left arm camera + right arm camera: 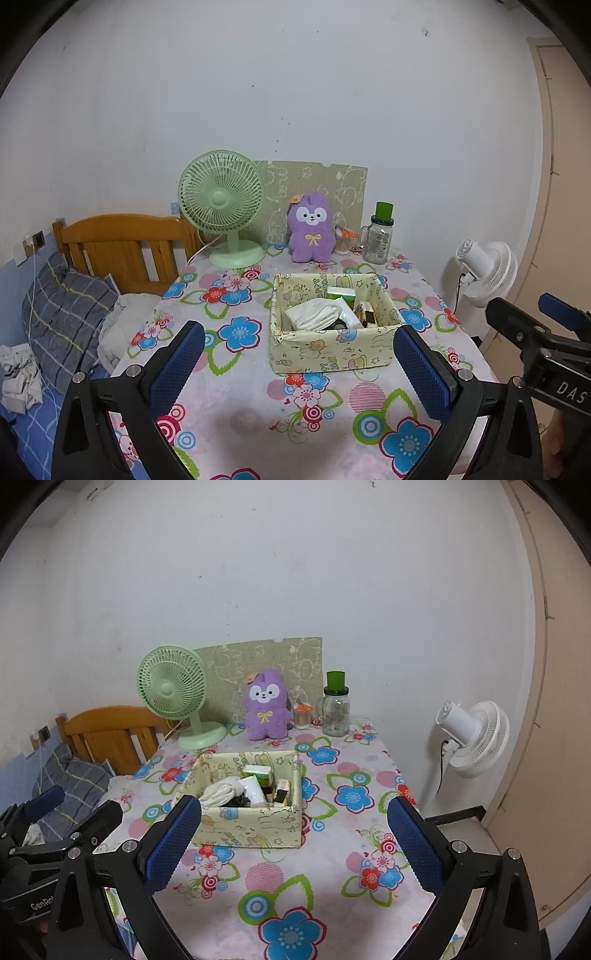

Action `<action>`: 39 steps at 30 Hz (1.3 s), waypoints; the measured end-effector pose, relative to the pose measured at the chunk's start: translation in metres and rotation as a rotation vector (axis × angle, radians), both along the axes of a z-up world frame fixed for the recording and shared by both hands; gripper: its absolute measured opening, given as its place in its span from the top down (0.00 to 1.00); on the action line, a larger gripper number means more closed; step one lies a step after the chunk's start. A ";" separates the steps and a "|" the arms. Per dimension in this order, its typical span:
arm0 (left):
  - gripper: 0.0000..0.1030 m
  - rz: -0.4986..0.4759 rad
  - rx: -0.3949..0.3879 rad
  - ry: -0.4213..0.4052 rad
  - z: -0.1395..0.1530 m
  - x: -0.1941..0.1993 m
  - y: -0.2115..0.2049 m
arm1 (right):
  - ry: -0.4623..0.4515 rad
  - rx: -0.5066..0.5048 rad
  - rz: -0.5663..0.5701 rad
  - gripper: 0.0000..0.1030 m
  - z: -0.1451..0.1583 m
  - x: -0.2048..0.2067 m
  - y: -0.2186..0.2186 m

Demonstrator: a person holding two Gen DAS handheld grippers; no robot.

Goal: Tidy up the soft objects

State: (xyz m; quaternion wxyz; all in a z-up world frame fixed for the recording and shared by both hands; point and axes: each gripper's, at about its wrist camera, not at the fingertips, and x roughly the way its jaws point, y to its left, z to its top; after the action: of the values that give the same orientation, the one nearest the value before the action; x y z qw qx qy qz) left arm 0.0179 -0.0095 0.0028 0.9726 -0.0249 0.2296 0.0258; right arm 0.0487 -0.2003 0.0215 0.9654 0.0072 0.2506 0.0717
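Observation:
A purple plush toy [311, 232] [265, 706] sits upright at the back of the flowered table [258, 402] [332, 849], against a patterned board. A pale yellow fabric box [328, 350] [251, 823] stands mid-table and holds white folded cloth [314, 314] [221, 794] and small packets. My left gripper [299, 339] is open and empty, above the table in front of the box. My right gripper [293, 812] is open and empty, just right of the box's front. Each gripper also shows at the edge of the other's view.
A green desk fan [221, 206] [173, 694] stands at the back left. A glass jar with a green lid [378, 236] [336, 709] stands at the back right. A bed with a wooden headboard [122, 247] lies left; a white floor fan [472, 738] stands right.

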 end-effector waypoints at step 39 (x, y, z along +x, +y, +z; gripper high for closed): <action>0.00 -0.023 0.003 -0.029 0.006 -0.005 -0.001 | -0.008 0.021 -0.027 0.01 0.005 -0.003 -0.002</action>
State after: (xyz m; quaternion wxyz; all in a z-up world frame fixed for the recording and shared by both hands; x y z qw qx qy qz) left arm 0.0131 -0.0106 0.0085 0.9761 -0.0211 0.2157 0.0146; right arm 0.0456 -0.2025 0.0267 0.9672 0.0205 0.2457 0.0613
